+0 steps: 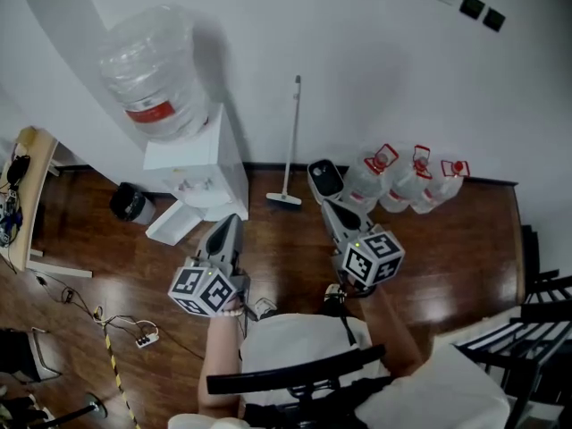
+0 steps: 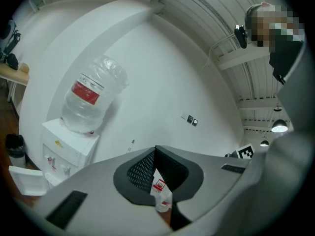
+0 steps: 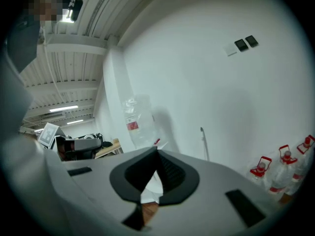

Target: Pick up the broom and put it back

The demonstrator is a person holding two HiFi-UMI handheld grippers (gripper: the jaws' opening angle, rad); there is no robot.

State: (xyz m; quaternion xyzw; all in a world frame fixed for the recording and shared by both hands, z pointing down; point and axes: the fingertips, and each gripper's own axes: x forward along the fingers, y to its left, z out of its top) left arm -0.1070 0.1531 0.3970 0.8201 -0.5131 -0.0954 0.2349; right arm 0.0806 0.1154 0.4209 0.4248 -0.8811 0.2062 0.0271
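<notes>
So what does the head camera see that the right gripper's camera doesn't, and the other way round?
Only the head view: the black bin beside the water dispenser, and the bristle end of the broom, down on the wooden floor.
Only the right gripper view: the ceiling with its lit strip lights.
Both: the broom's handle leaning on the white wall, the big water bottle, the red-capped jugs and the wall switches.
</notes>
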